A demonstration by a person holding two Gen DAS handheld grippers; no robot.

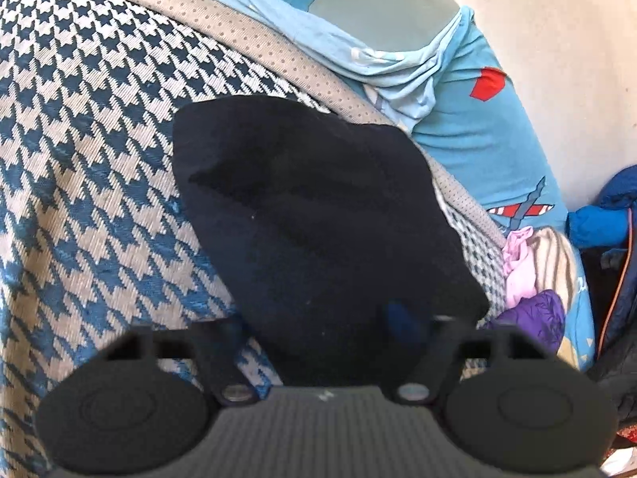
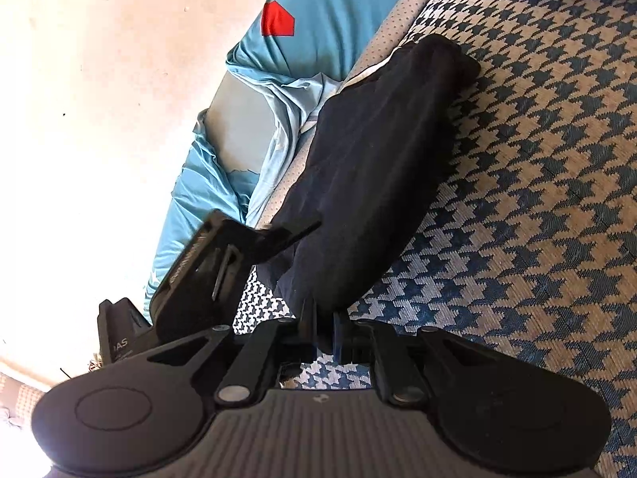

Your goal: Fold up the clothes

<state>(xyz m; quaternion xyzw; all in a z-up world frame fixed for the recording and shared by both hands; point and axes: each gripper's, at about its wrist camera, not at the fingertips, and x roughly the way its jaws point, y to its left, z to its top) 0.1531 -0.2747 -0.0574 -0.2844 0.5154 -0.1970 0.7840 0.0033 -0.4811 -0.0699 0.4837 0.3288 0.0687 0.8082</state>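
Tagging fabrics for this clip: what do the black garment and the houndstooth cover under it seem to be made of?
Black garment: looks like a soft, matte knit, perhaps cotton; it shows no shine, rounded folds and specks of lint. Houndstooth cover: seems a coarser woven textile, with visible ribbed weave lines and a dotted beige border; the exact fibre cannot be told.

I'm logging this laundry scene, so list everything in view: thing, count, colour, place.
dark garment: one, black-navy, bunched on the houndstooth cover.
houndstooth cover: one, blue and beige, spread underneath.
blue sheet: one, light blue with red shapes, along the wall side.
clothes pile: several pieces, pink, striped, purple, at the cover's edge.
blue jacket: one, far right.
left gripper: black, jaws partly closed around the garment's near edge.
right gripper: black, shut on the garment's end.
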